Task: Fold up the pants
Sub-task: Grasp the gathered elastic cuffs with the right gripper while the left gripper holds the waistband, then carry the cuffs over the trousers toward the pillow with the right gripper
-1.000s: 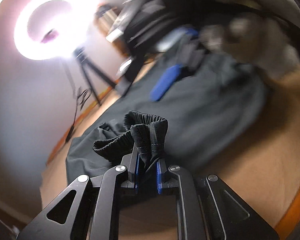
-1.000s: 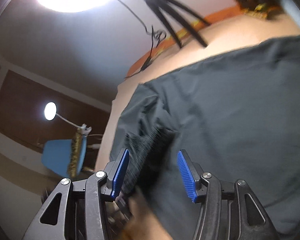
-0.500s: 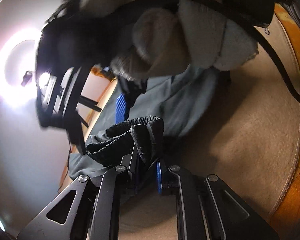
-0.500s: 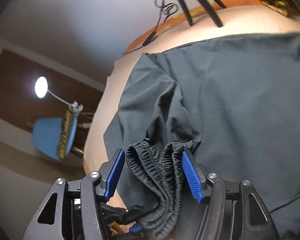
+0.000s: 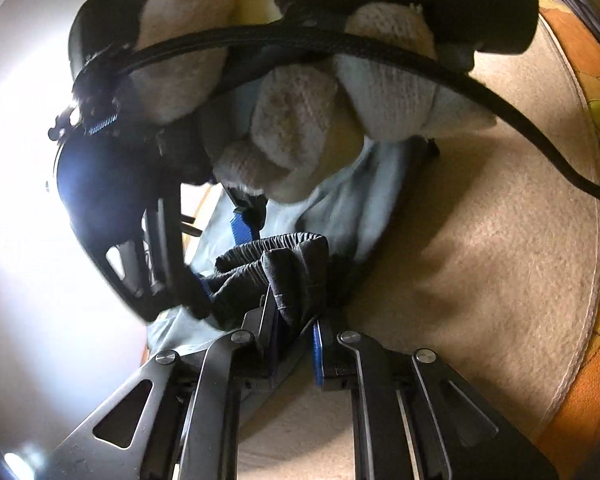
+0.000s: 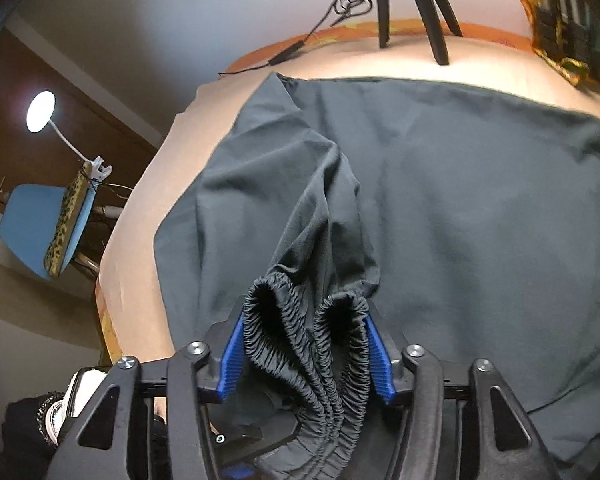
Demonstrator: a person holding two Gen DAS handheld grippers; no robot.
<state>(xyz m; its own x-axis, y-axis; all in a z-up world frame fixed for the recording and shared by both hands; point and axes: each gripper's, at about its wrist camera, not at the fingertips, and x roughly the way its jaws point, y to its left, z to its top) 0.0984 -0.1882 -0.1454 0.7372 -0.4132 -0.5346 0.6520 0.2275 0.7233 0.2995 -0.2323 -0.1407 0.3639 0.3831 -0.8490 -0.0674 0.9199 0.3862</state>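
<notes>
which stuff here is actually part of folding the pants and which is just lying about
Part of the job:
- pants
- gathered waistband
- left hand-held gripper
- right hand-held gripper

Just lying about:
- desk lamp
- blue chair
- tripod legs
- cable

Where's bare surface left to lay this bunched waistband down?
Bare tan cover lies right of the left tongs, out to its stitched edge. A strip also runs left of the pants. It is crowded ahead, around the right tongs and gloved hand.
</notes>
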